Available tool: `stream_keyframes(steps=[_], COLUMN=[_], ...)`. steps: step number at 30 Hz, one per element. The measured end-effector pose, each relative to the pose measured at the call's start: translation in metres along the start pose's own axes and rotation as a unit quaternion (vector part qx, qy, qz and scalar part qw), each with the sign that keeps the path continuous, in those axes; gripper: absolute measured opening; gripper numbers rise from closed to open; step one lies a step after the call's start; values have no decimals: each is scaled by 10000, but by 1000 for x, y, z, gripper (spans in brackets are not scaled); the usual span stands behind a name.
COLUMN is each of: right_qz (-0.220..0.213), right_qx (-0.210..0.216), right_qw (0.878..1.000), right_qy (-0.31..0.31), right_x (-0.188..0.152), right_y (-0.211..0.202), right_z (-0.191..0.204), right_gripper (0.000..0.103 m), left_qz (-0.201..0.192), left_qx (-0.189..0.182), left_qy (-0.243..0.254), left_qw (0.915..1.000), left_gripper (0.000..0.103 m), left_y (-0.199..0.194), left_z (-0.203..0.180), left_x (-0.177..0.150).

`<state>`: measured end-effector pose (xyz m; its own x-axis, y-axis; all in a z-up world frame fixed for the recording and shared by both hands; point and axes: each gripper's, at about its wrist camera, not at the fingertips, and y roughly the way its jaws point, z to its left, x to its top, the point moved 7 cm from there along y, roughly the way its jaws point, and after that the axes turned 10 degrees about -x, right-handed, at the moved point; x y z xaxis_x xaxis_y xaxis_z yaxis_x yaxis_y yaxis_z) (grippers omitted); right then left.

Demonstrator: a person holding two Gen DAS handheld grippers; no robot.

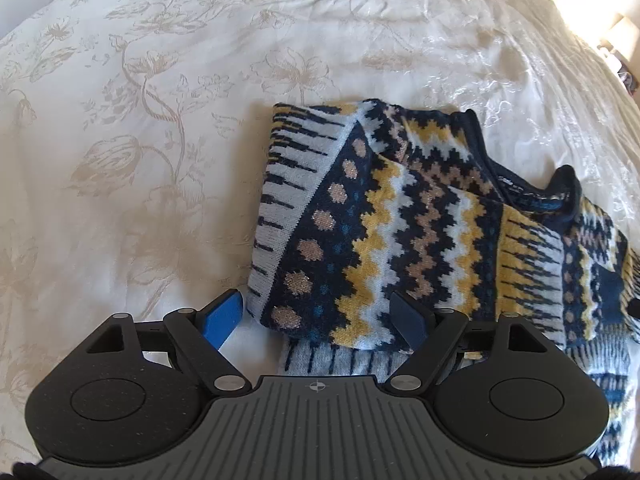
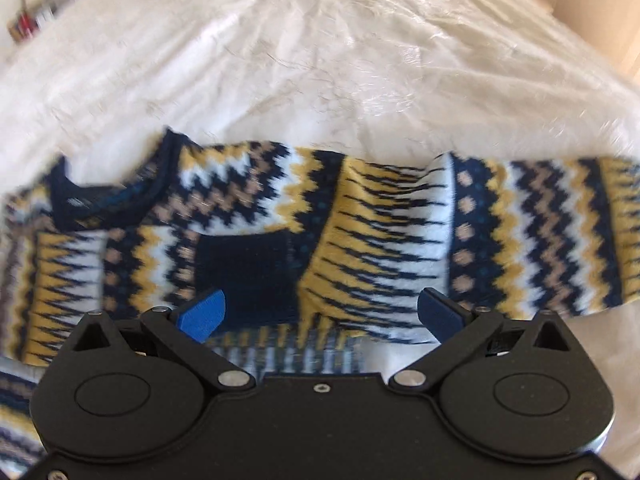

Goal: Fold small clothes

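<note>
Navy, yellow and white zigzag-knit sweater (image 1: 400, 220) lies partly folded on cream floral bedspread (image 1: 140, 120), sleeves tucked in; final folds remain; left gripper (image 1: 320, 316) and right gripper (image 2: 324, 312) jaws apart, holding nothing

Left gripper (image 1: 320, 314) hangs over the bed, jaws spread wide, nothing pinched between them. Below lies the patterned sweater (image 1: 400, 220), navy, yellow and white zigzags, one sleeve folded in across the body, the dark collar toward the right. The blue left finger (image 1: 224, 314) sits over the cream floral bedspread (image 1: 140, 120), just off the sweater's edge; the other is over the knit.
</note>
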<state>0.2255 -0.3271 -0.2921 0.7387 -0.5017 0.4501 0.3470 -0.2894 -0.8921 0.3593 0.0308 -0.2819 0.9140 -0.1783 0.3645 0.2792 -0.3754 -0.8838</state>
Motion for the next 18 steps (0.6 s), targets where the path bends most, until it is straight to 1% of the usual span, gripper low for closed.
stream_keyframes(steps=[2,3,4,7,10,12,14,15,17,18], right_qz=[157,245,275,259,319,298,283,271,272,274], right_qx=[461,586,644,745,841,895,935,920,802,779], right_qw=[9984,9973,9966,9961,9957,9954,9952,9954,9964,9966], right_qy=[276,376,430,404,239,141,108,86,29,28], right_x=[-1,-1,0,4,9,12,15,17,19,20], right_y=[6,11,15,20,27,30,32,33,34,33], right_z=[0,0,0,4,12,16,20,21,22,22], right_gripper=[81,78,76,76,75,71,60,56,39,33], left_qz=[-34,-52,-72,-109,-148,-157,-164,-172,-195,-210], left_qx=[15,24,33,40,60,78,104,116,144,149], left_qy=[66,96,120,141,161,156,147,143,138,141], left_qw=[10000,9999,9999,9998,9997,9997,9997,9997,9996,9996], left_gripper=[80,80,80,80,80,80,80,80,80,80], left_y=[-4,-7,-8,-13,-16,-17,-18,-18,-20,-20], left_z=[-2,-2,-3,-3,-1,0,2,3,4,4], left_x=[0,0,0,0,2,2,3,3,5,6])
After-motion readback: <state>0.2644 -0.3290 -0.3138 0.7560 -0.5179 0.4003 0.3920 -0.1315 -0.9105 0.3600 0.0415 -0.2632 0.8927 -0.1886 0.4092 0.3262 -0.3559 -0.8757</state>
